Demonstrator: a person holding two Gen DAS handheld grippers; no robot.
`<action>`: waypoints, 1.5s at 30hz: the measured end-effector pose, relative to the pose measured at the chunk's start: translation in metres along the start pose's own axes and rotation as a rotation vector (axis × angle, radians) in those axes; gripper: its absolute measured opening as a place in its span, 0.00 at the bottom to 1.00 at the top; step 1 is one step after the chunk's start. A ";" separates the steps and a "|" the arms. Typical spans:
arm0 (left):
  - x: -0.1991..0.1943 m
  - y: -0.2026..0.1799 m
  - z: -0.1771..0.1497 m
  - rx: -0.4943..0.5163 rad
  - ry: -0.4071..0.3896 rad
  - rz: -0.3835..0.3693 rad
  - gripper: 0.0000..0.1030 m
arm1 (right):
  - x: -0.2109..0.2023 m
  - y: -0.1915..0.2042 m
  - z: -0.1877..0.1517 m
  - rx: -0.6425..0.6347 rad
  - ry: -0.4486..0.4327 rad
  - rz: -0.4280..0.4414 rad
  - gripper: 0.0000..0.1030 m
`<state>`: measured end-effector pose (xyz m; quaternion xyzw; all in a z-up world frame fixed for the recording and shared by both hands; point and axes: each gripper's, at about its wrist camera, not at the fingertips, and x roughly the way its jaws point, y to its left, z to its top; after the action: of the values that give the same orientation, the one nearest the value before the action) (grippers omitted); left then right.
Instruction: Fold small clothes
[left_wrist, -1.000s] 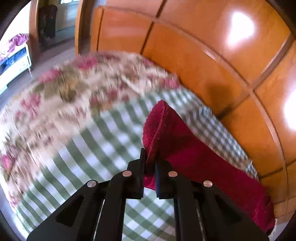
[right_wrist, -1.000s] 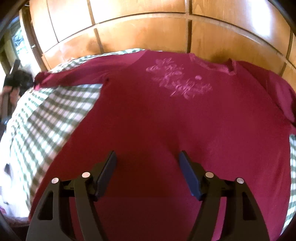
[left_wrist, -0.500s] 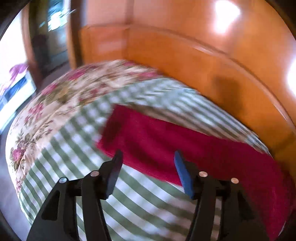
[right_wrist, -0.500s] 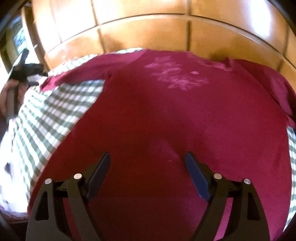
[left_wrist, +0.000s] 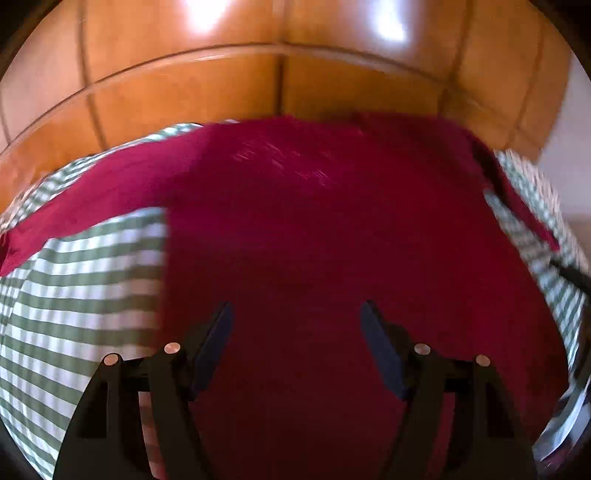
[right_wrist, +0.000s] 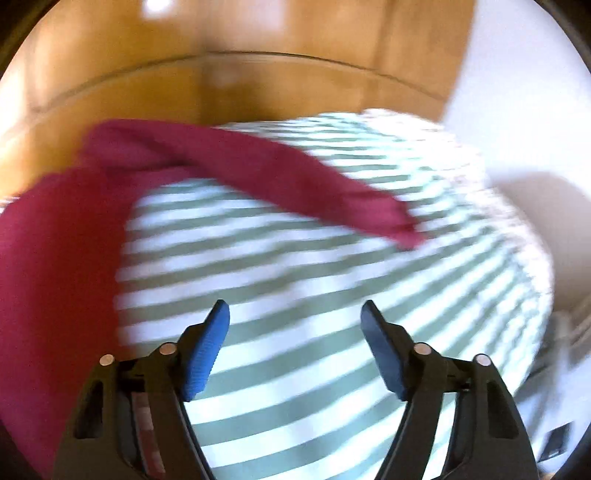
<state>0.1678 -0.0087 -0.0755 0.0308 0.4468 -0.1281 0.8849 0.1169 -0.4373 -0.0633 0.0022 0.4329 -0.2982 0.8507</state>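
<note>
Seemingly unfolded, a dark red top (left_wrist: 314, 229) is lying spread flat on a green checked bedcover (left_wrist: 85, 280) beside wooden panelling (left_wrist: 184, 96), both sleeves stretching outward; every fold is remaining. Both views are blurring. Left gripper (left_wrist: 295, 328) is angling down over the top's body, jaws opening, empty. Right gripper (right_wrist: 295, 325) is angling down over bare bedcover near the right sleeve (right_wrist: 295, 184), jaws closing, gripping nothing.

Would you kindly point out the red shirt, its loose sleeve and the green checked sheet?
red shirt (left_wrist: 332, 236): left wrist view, middle of the body.
sleeve (right_wrist: 280, 177): right wrist view, middle of its length.
green checked sheet (right_wrist: 314, 280): right wrist view, bare patch below the sleeve.
</note>
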 end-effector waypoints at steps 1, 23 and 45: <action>0.002 -0.006 -0.002 0.016 0.009 0.003 0.69 | 0.009 -0.008 0.003 -0.002 0.001 -0.025 0.65; 0.030 -0.012 0.004 -0.051 0.078 0.042 0.80 | -0.027 -0.064 0.092 -0.127 -0.151 -0.002 0.07; 0.044 -0.011 0.009 -0.089 0.090 0.052 0.91 | 0.109 -0.104 0.166 0.401 0.019 0.106 0.77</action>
<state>0.1972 -0.0301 -0.1044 0.0087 0.4906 -0.0837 0.8673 0.2345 -0.6217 -0.0136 0.1970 0.3723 -0.3334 0.8435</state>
